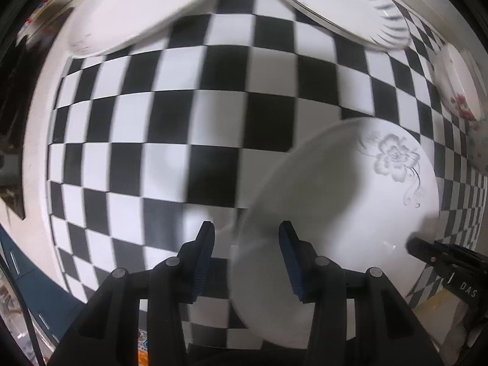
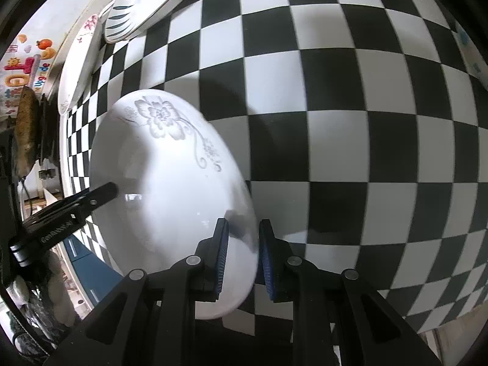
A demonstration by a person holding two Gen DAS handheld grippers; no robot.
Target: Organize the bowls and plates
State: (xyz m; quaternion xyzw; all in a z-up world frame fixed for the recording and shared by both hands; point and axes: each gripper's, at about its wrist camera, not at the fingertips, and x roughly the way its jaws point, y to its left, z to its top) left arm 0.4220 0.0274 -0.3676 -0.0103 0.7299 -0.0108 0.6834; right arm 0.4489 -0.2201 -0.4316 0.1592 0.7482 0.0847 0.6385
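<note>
Two grippers met at the grey-flowered plate (image 2: pixel 170 189): the right gripper (image 2: pixel 242 254) was clamped on its rim, while the left gripper (image 1: pixel 245 259) was spread loosely astride its edge. Were the right's hold loosened early, the tilted plate could be dropped onto the checkered tablecloth (image 2: pixel 350 97).

A black-and-white checked cloth (image 1: pixel 195 116) covers the table and fills most of both views. It stops short of the table's pale edge (image 1: pixel 36 140), which shows as a bare white band along the left in the left wrist view. Beyond that edge the room is dark and cluttered, too blurred to make out, with a blue surface (image 1: pixel 33 277) lower down. In the right wrist view a white wall (image 2: pixel 58 9) rises behind the table at the upper left, bearing bright cartoon stickers (image 2: pixel 27 61) in orange, red and yellow. Light from above casts soft grey shadows across the squares (image 2: pixel 274 140).
</note>
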